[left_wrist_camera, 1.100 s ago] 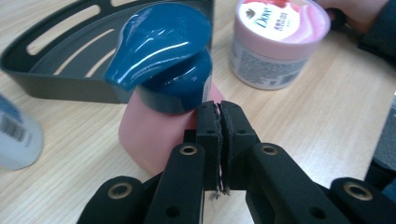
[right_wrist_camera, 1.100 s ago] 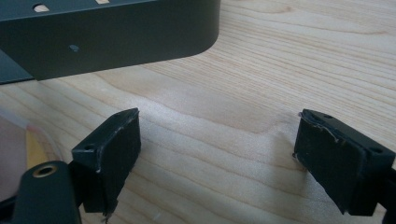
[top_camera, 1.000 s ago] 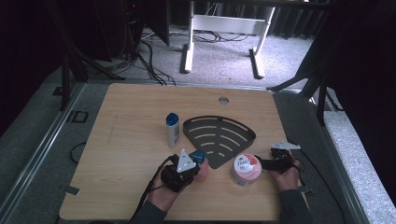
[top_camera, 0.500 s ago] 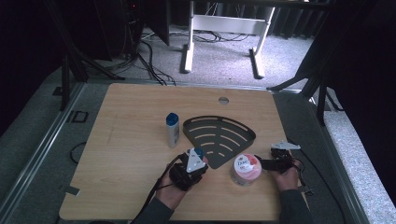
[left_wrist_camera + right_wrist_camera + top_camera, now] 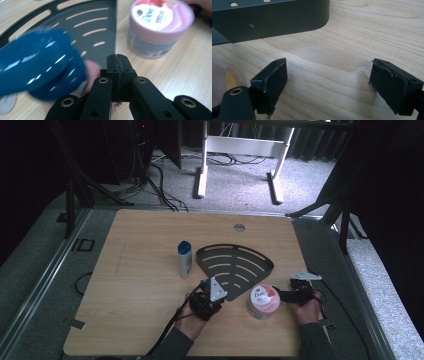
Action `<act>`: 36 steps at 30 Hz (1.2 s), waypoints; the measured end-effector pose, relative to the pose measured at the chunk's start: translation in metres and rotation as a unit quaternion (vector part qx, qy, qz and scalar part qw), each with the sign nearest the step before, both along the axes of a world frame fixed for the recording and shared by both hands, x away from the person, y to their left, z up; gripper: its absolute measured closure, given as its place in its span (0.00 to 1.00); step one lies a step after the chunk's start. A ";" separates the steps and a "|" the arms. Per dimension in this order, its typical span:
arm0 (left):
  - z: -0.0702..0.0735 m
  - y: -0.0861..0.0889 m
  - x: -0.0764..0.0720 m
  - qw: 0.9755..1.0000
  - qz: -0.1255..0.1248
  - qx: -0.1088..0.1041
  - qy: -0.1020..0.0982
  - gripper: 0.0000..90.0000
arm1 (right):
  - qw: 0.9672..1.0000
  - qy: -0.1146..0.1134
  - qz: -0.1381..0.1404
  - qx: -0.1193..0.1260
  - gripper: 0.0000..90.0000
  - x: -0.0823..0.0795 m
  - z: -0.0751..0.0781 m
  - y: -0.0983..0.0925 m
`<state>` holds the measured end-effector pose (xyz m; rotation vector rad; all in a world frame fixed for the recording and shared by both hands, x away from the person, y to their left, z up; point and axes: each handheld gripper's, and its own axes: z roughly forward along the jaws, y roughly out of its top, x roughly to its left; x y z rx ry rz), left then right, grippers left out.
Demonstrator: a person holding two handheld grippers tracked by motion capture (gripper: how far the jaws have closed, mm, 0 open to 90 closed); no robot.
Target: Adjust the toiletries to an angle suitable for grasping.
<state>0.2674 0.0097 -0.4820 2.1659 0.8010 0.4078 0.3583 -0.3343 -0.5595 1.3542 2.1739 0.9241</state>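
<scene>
Since a second ago the left gripper (image 5: pixel 206 287) has slid a little to the right, toward the tip of the rack (image 5: pixel 235 265) and the jar (image 5: pixel 262 301). Its jaws are pressed flat together with nothing between them, as the left gripper view shows (image 5: pixel 117 58). It grips nothing yet, so this looks like an approach rather than a pick. A glossy blue thing (image 5: pixel 37 67) sits blurred just to the left of those jaws; I cannot tell what it is.

The right gripper (image 5: pixel 280 295) has kept its place just beside the jar. Its jaws stand wide apart over bare table (image 5: pixel 328 85), with the rack's rounded corner (image 5: pixel 287 20) ahead of them. They are ready to close, but do not touch the jar.

The jar stands upright on the table between the two grippers, close to the rack's near edge. Its pink lid (image 5: pixel 160 15) is on, so the contents are hidden. The rack is a dark slotted fan shape and lies flat with nothing on it. The bottle (image 5: pixel 185 259) rests left of the rack, blue cap on, well clear of both hands.
</scene>
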 end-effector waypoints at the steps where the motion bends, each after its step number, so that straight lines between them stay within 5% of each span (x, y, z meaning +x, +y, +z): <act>1: 0.000 0.001 -0.001 1.000 0.001 0.005 -0.003 1.00 | 1.000 0.000 0.000 0.000 0.16 0.000 0.000 0.000; 10: -0.002 0.019 0.004 1.000 -0.005 0.010 -0.004 1.00 | 1.000 0.000 0.000 0.000 0.16 0.000 0.000 0.000; 36: -0.008 0.044 0.047 0.998 0.050 0.035 0.007 0.99 | 1.000 0.000 0.000 -0.001 0.16 0.000 0.000 0.000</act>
